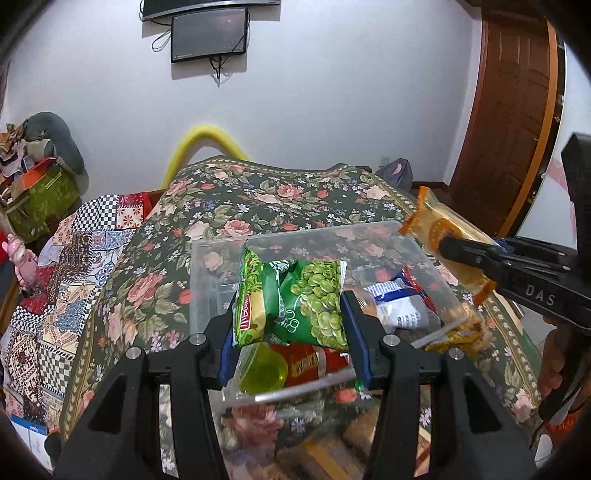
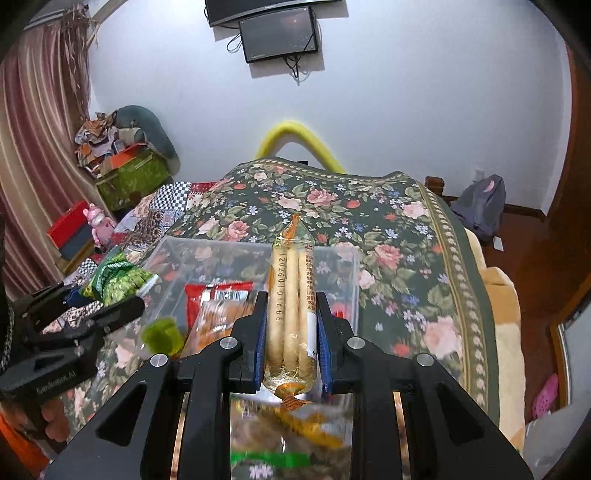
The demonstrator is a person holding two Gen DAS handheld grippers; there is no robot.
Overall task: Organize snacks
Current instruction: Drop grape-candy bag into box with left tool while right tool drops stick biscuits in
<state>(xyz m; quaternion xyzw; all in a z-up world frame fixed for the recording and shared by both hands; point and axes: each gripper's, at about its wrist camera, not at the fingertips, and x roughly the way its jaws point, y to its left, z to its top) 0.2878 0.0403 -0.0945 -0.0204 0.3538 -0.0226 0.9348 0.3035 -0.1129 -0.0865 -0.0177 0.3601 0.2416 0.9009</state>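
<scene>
Gripping wafer-roll pack [image 2: 291, 314] stamped "2026010", right gripper [image 2: 290, 325].

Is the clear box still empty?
No. The left view shows the clear box already holding several snacks, including a red packet and a white and blue packet.

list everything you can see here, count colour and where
green snack packets: two, green, clamped in left gripper above bin
biscuit stick packet: one, clear and orange, clamped in right gripper above bin
bin: one, clear plastic, on floral cover
red packet: one, red, inside bin
blue-white packet: one, inside bin
jelly cup: one, green, inside bin
floral cover: one, dark green with pink roses
monitor: one, black, on wall
left gripper: black, blue pads
right gripper: black, blue pads
</scene>
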